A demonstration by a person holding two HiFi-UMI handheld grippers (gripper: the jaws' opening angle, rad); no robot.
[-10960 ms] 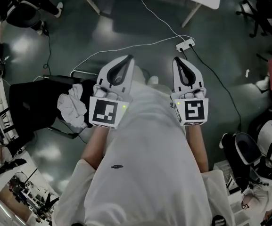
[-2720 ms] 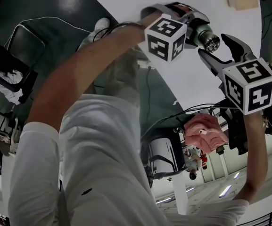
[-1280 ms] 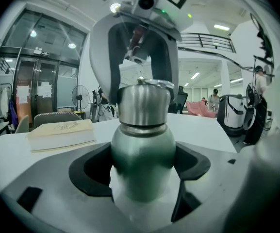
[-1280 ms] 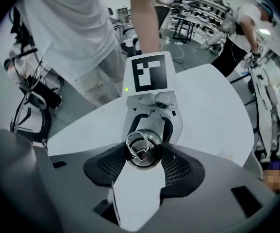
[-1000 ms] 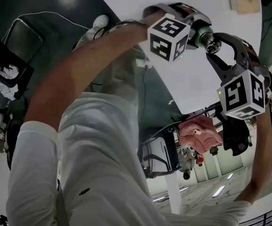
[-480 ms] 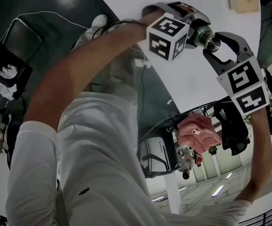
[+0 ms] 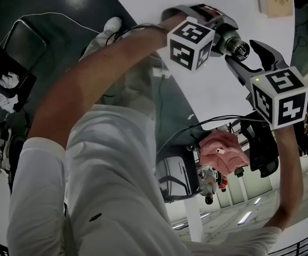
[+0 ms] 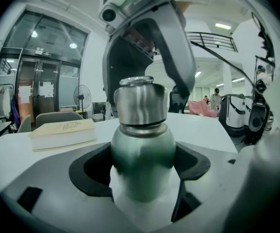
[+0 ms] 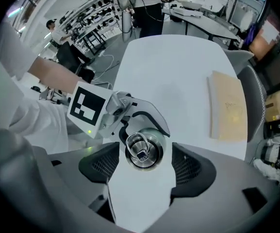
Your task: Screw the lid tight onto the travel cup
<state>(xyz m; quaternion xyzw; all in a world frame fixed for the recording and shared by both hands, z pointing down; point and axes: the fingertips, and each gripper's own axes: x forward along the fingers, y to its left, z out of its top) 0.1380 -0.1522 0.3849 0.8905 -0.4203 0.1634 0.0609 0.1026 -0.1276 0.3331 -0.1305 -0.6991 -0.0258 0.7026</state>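
Two grippers are up over the white table [image 9: 178,67], both held by a person in a white top. The left gripper [image 8: 142,168] has its jaws closed on the travel cup [image 8: 142,154]: both black pads press the greenish steel body just under the shoulder, so the cup is clamped and carried clear of the tabletop. The lid [image 9: 142,149] sits on the cup's neck; it is a plain steel cap with a small ring lying on its top face. The right gripper [image 9: 144,165] points straight at that top face, end-on. Its jaws are opening. The lid lies between the pads, and a narrow gap shows on each side, so nothing is gripped there. From overhead the two tools meet nose to nose, the marker cubes on both turned toward the camera. The left forearm [image 7: 105,79] reaches across the body to get there. A tan booklet [image 9: 229,106] lies flat on the table, well apart from the cup. Off the table's near edge, lower in the overhead view, a pink cloth [image 7: 223,151] is draped over something I cannot identify.
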